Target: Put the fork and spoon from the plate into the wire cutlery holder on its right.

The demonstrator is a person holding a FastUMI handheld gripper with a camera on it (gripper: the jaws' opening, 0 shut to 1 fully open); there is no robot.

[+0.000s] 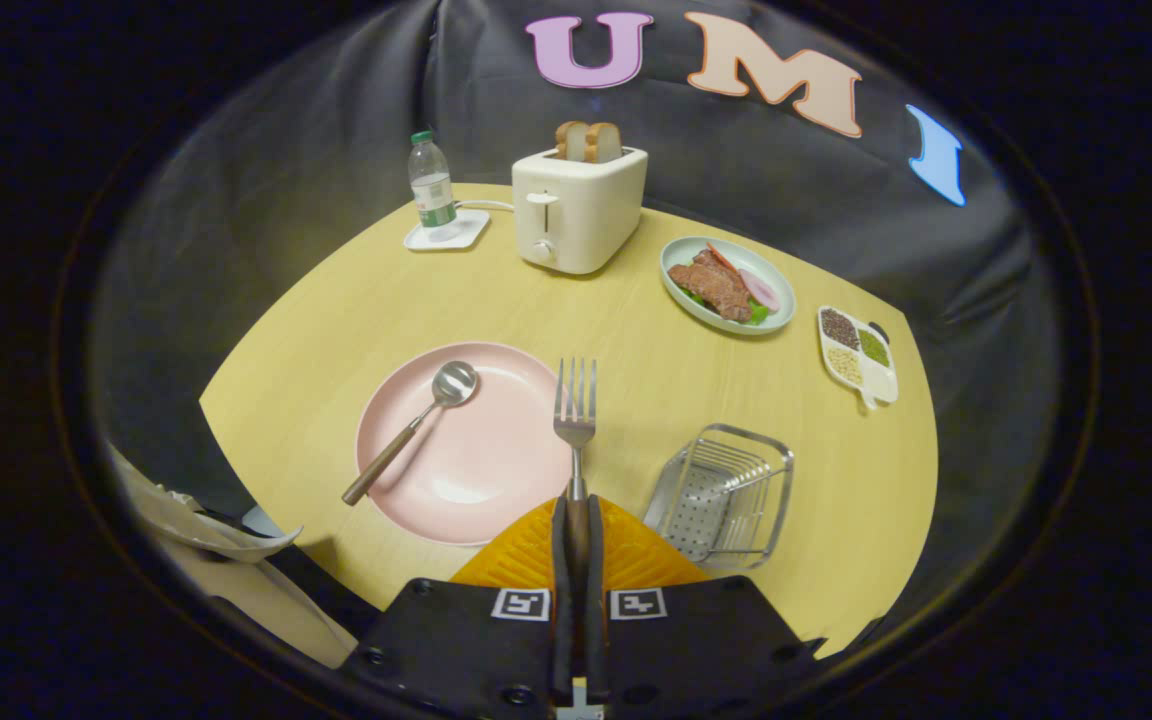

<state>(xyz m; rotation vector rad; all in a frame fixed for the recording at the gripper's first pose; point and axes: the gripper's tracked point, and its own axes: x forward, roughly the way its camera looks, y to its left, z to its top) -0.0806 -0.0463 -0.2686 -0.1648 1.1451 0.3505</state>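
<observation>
fingers [576, 530]: pressed together on the fork handle, bottom centre of frame
fork [575, 405]: pinched, tines pointing away, lifted over right rim of plate
spoon [414, 427]: lying on plate, bowl toward centre, handle past lower-left rim
plate [476, 480]: centre-left on counter [636, 330]
cutlery holder [726, 490]: lower right, just right of plate, tipped
toaster [576, 205]: upper centre, bread in slots

Our gripper [576, 520] had a wide black body with round screws near its corners. On top sat two small white squares with black block patterns, one on each side of the middle. Its two long fingers [560, 560] lay close together, pressed on a thin handle. Ribbed, fan-shaped pieces spread out beside them.
</observation>
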